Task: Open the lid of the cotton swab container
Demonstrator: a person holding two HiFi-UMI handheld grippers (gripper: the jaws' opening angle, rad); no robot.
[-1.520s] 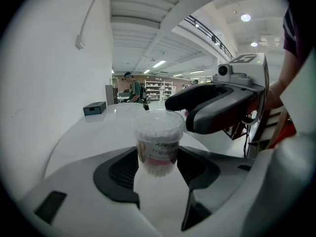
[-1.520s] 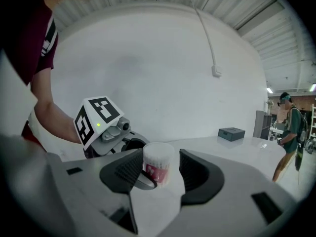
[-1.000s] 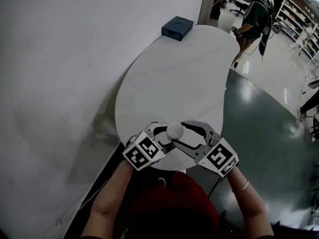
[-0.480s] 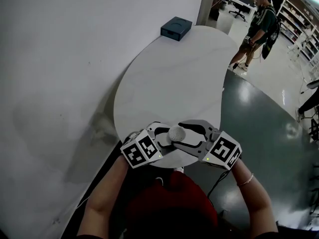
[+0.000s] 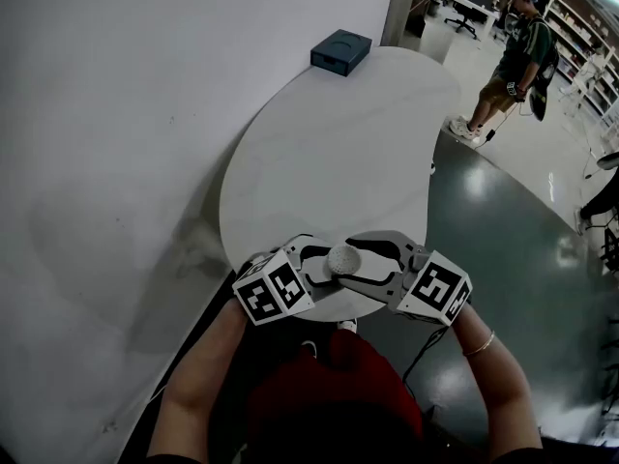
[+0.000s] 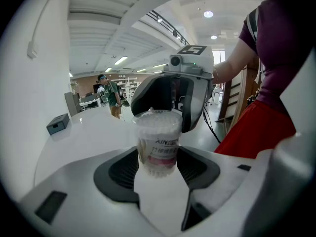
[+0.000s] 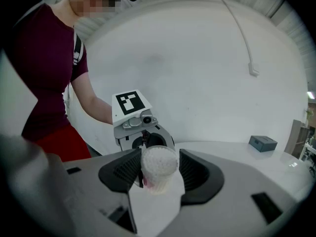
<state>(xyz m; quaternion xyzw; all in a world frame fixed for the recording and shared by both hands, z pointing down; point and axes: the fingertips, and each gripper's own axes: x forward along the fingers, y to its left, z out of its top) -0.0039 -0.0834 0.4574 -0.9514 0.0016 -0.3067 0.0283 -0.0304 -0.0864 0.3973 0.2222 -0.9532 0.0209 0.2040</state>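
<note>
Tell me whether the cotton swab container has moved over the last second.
No. The cotton swab container stays by the near edge of the table, as far from the blue box as before.

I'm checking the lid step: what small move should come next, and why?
Probably ease the right tongs upward to pull the lid off while the left tongs hold firm: the left pads grip the lower body of the cotton swab container, the right ones its top, and the lid looks on.

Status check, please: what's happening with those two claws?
Left gripper clamped on cotton swab container body. Right gripper clamped around its top. Lid apparently on. Nothing blocking.
</note>
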